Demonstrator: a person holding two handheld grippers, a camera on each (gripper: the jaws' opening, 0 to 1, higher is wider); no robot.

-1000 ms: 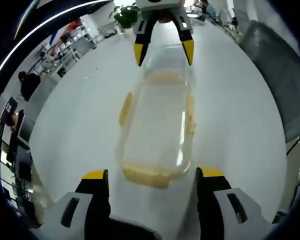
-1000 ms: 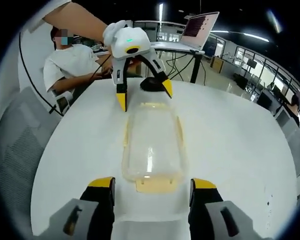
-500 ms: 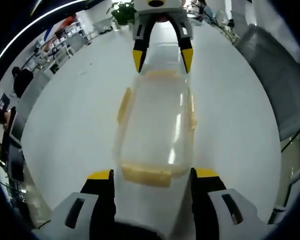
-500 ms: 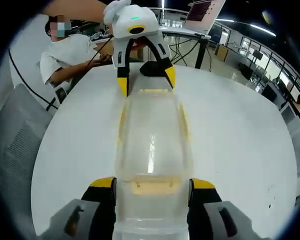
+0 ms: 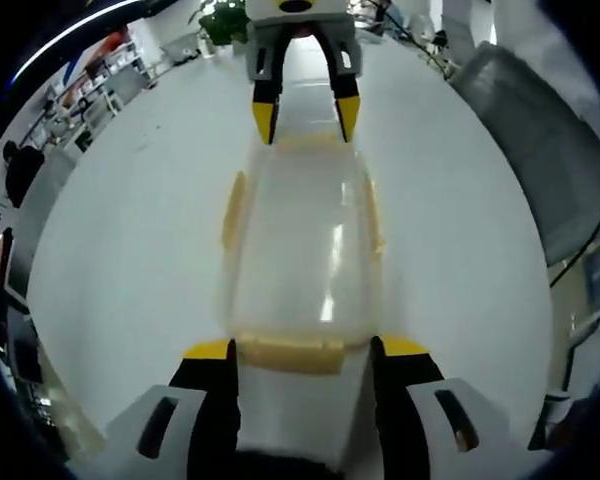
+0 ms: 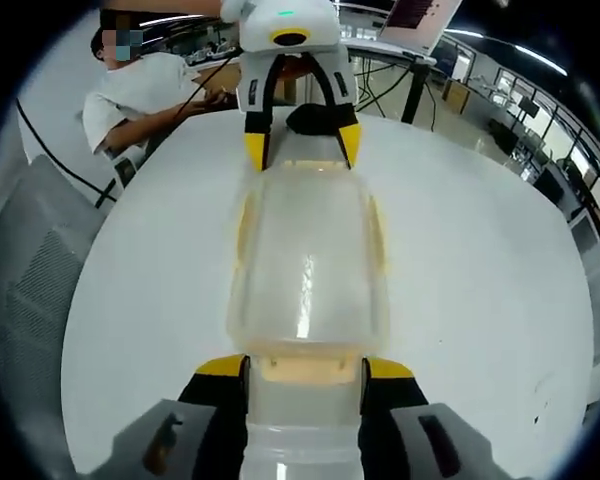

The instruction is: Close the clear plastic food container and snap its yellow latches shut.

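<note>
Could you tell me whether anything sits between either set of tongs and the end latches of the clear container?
Nothing visible does. The left tongs and right tongs each straddle a yellow end latch of the clear container.

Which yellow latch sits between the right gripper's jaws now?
The end latch at the container's near short end; the two side latches lie further up its long edges.

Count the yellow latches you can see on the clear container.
4. In the left gripper view: near-end latch between that tool's jaws, far-end latch at the other tool, left-side latch and right-side latch. None appears hidden.
</note>
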